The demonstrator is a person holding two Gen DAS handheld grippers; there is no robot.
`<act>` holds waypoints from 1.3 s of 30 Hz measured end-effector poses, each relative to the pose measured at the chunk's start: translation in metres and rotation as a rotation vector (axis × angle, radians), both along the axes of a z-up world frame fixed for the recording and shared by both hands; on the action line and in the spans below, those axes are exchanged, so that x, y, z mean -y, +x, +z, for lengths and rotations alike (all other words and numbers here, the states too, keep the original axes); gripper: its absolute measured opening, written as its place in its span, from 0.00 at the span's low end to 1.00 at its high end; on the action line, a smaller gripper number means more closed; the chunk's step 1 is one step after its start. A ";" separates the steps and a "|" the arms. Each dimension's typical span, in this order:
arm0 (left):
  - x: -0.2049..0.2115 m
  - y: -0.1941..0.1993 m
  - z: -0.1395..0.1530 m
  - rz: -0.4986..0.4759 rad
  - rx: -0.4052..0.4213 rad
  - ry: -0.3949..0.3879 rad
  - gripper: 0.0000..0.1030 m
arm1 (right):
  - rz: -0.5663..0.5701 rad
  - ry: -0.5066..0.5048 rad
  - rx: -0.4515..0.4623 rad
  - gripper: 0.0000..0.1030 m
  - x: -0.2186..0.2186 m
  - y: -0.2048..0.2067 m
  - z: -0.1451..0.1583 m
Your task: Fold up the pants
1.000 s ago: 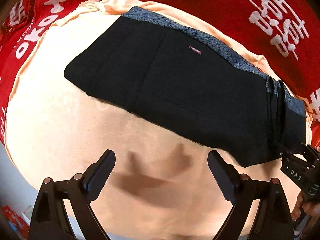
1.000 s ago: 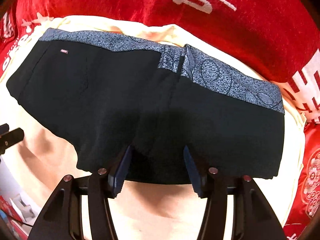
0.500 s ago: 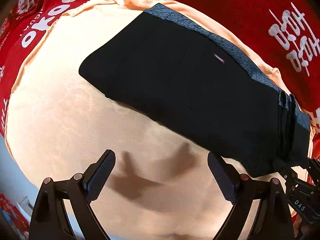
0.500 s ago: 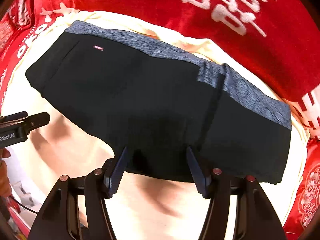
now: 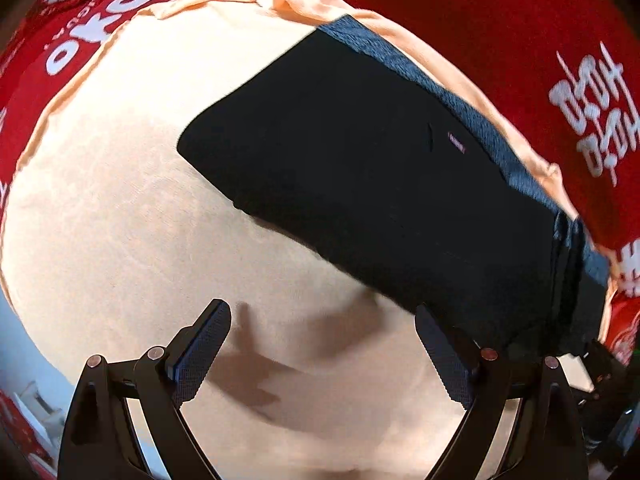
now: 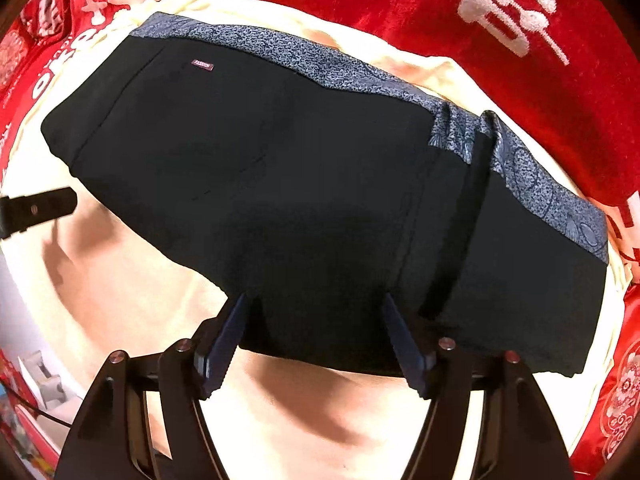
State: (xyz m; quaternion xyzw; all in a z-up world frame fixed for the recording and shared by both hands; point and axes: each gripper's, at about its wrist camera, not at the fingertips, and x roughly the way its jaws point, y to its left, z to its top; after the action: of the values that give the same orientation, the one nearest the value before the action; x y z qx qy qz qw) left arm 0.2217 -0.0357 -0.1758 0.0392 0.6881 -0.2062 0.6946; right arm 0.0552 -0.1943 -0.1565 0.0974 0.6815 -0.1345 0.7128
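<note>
Folded black pants laid on a peach cloth

The right tool, just opened wider, is seen straddling the pants' lower edge; the spread, empty left tool is shown lower centre in its own view only.

We found the pants lying flat on a blanket, which was spread over a printed cloth. Their waistband ran along the far side. The right gripper hung over their near edge; the left gripper hung over the blanket, left of them.
</note>
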 end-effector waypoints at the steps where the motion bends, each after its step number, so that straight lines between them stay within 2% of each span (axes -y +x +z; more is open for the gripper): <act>1: 0.000 0.002 -0.001 0.013 -0.001 -0.014 0.91 | -0.001 0.001 0.000 0.71 -0.001 0.000 0.001; 6: -0.009 0.009 0.001 0.055 -0.013 -0.105 0.91 | -0.009 0.006 0.004 0.72 -0.008 -0.001 0.001; 11: -0.009 0.016 -0.009 0.116 -0.074 -0.287 0.91 | -0.033 0.028 0.014 0.72 0.004 0.002 -0.001; 18: -0.041 0.036 -0.022 0.248 -0.148 -0.458 0.91 | -0.022 0.022 0.017 0.72 0.011 0.003 -0.002; 22: -0.043 0.043 -0.025 0.278 -0.145 -0.539 0.91 | -0.023 0.022 0.025 0.74 0.012 0.001 -0.005; 27: -0.031 0.053 -0.016 0.281 -0.137 -0.554 0.91 | -0.029 0.037 0.032 0.74 0.005 0.002 -0.002; 30: -0.020 0.058 -0.006 0.259 -0.083 -0.567 0.91 | -0.029 0.045 0.036 0.74 0.007 0.001 -0.002; 32: -0.009 0.061 -0.016 0.257 -0.094 -0.492 0.91 | -0.025 0.047 0.033 0.74 0.007 0.000 -0.002; 34: -0.004 0.065 -0.027 0.272 -0.121 -0.464 0.91 | -0.022 0.052 0.031 0.74 0.009 0.000 -0.002; 37: 0.005 0.066 -0.023 0.276 -0.099 -0.407 0.91 | -0.031 0.066 0.035 0.74 0.013 0.001 0.001; 39: 0.013 0.063 -0.017 0.257 -0.051 -0.321 0.77 | -0.038 0.078 0.040 0.74 0.022 0.006 0.007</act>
State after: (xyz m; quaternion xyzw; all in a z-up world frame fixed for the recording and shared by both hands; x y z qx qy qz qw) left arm 0.2847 -0.0489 -0.1924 -0.1654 0.6631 -0.2237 0.6949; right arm 0.0614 -0.2158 -0.1495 0.1404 0.6700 -0.1193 0.7191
